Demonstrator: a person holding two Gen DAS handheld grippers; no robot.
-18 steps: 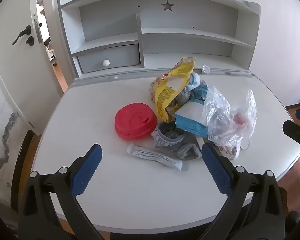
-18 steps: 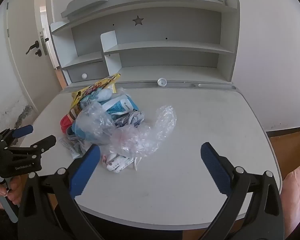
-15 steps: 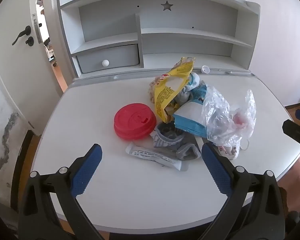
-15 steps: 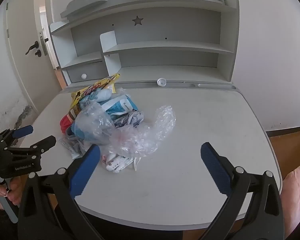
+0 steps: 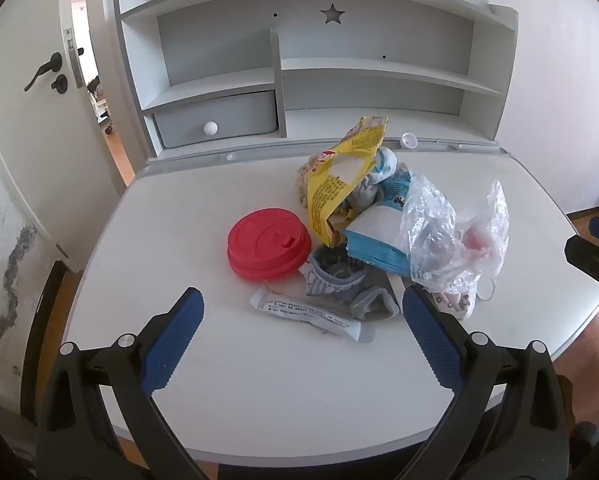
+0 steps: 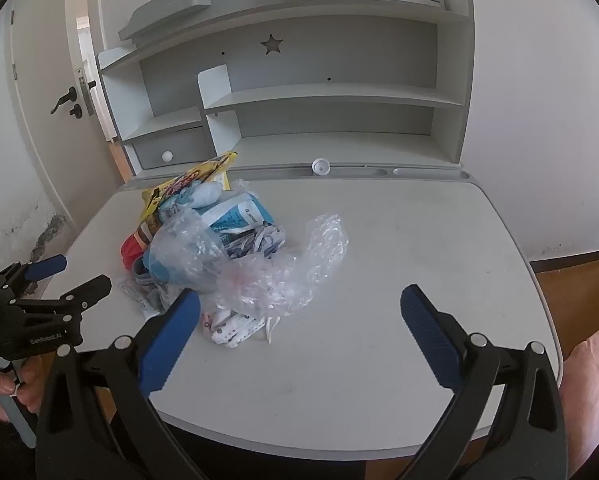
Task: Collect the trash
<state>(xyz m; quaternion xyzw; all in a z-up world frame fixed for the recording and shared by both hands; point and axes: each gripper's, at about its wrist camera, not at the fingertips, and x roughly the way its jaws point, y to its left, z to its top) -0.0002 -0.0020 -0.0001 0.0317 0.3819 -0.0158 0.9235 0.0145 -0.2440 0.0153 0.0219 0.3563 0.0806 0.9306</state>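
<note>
White table (image 5: 219, 380) fills both frames; my left claw (image 5: 299, 330) and right claw (image 6: 297, 334) gape wide at bottom, gripping nothing. Trash (image 5: 379, 236) heaps mid-frame: wrappers, red lid (image 5: 268, 243), crumpled plastic (image 6: 283, 272).

The left wrist view looks forward from the near-left side of the desk (image 5: 259, 392), slightly down. The right wrist view looks from the near-right side, equally near. The 2 views share the trash pile (image 5: 379, 236) (image 6: 227, 248) and the shelf unit (image 5: 319, 60) (image 6: 299, 100) behind.
</note>
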